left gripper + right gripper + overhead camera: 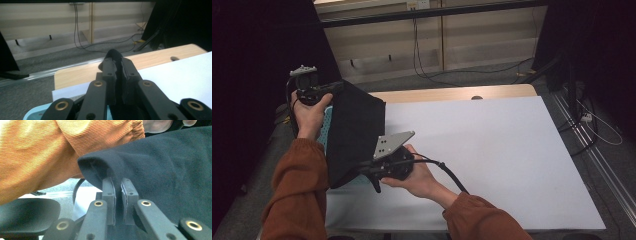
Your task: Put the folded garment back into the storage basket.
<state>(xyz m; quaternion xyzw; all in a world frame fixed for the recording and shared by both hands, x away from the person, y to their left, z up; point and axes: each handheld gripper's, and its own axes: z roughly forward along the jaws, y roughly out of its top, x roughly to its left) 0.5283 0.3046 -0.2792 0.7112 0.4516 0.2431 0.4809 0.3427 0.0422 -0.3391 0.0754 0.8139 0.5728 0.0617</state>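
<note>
Black cloth (354, 132) held up off the white table (492, 150) by both grippers.

High view: the cloth hangs at about nine o'clock of the table, over a light blue tray (328, 127); the left gripper (332, 87) pinches its far top corner at eleven o'clock, the right gripper (367, 167) its near edge at seven o'clock. Left gripper view: the jaws are clenched on a bunched fold of the cloth (113, 53), the wooden table edge (80, 73) beyond. Right gripper view: the jaws clamp a hem of the cloth (160, 170), an orange sleeve (50, 150) at ten o'clock. Judging by this, the lift is done; spreading or folding the cloth on the table remains.
</note>
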